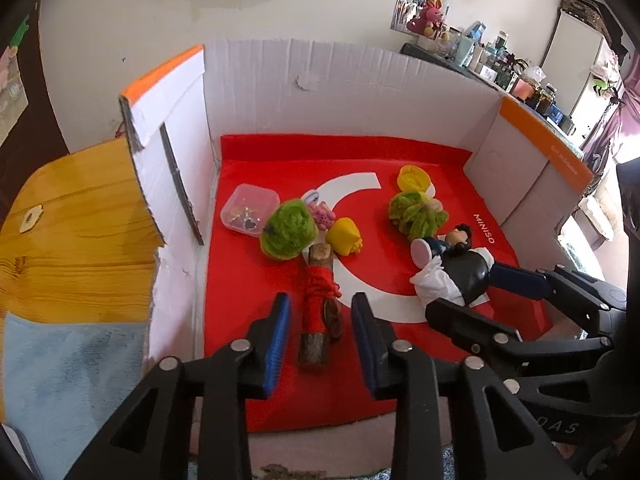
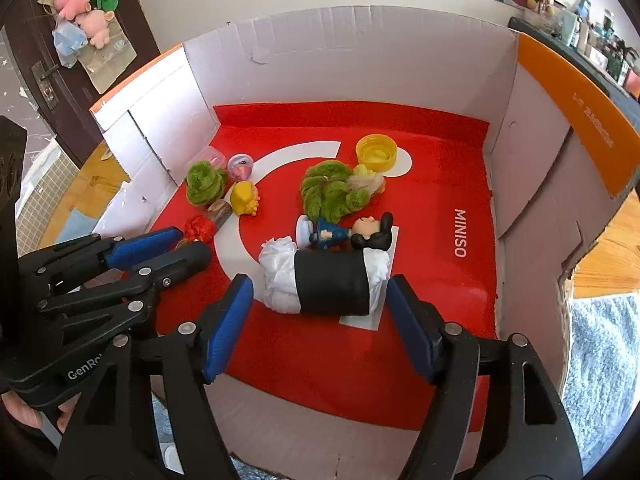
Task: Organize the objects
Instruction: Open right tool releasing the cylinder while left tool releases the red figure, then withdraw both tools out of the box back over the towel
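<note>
- Left gripper (image 1: 320, 344): jaws parted, straddling the red-wrapped wooden stick (image 1: 318, 300) lying on the red mat (image 1: 280, 380); pads clear of it.
- Right gripper (image 2: 316, 328): jaws wide, black cylinder (image 2: 332, 282) at 12 o'clock between fingertips, untouched; box wall (image 2: 340, 52) beyond.

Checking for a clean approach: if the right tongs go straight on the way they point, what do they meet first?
Probably the black cylinder stuffed with white paper, lying on its side on the red mat just ahead of the open right tongs, framed by their blue pads. Depth is unclear.
</note>
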`<action>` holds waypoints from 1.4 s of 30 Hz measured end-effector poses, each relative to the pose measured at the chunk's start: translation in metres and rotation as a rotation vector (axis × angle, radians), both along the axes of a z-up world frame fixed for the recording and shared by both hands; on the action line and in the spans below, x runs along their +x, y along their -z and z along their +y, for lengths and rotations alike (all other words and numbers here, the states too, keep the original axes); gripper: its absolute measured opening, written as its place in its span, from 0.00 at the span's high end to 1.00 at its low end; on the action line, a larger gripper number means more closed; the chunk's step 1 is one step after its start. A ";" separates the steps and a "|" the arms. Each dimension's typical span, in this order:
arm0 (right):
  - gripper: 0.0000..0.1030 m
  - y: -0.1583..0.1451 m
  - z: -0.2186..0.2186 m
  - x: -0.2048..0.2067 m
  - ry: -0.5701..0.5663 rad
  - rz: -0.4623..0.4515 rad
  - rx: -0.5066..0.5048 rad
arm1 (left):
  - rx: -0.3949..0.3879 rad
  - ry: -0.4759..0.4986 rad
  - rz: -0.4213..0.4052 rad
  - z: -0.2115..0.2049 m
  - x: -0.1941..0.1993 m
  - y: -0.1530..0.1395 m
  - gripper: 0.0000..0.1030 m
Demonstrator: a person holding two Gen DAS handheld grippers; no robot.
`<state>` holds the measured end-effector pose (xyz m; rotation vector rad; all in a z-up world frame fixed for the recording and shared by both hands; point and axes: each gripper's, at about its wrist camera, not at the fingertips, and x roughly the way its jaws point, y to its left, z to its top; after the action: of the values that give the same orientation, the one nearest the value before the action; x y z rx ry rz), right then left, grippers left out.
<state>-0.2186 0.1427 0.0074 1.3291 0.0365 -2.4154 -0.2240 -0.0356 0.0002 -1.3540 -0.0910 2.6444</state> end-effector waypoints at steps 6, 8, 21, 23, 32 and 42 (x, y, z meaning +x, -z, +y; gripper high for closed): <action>0.32 -0.002 0.005 0.007 0.009 0.002 -0.012 | -0.027 -0.005 0.033 0.002 0.012 -0.010 0.57; 0.32 -0.003 0.006 0.010 0.012 0.007 -0.012 | -0.036 -0.015 0.040 0.002 0.015 -0.012 0.53; 0.27 -0.021 0.011 0.035 0.008 0.073 -0.028 | -0.027 -0.062 0.071 -0.007 0.043 -0.028 0.37; 0.20 -0.024 0.013 0.040 0.008 0.084 -0.036 | -0.035 -0.066 0.083 -0.005 0.050 -0.030 0.32; 0.20 -0.033 0.025 0.063 0.021 0.121 -0.056 | -0.041 -0.076 0.096 0.000 0.071 -0.032 0.23; 0.16 -0.043 0.030 0.087 0.022 0.162 -0.071 | -0.030 -0.088 0.101 -0.002 0.097 -0.035 0.23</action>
<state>-0.1317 0.1727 0.0502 1.1068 -0.0209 -2.5131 -0.1274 -0.0372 0.0350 -1.2509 -0.1003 2.7924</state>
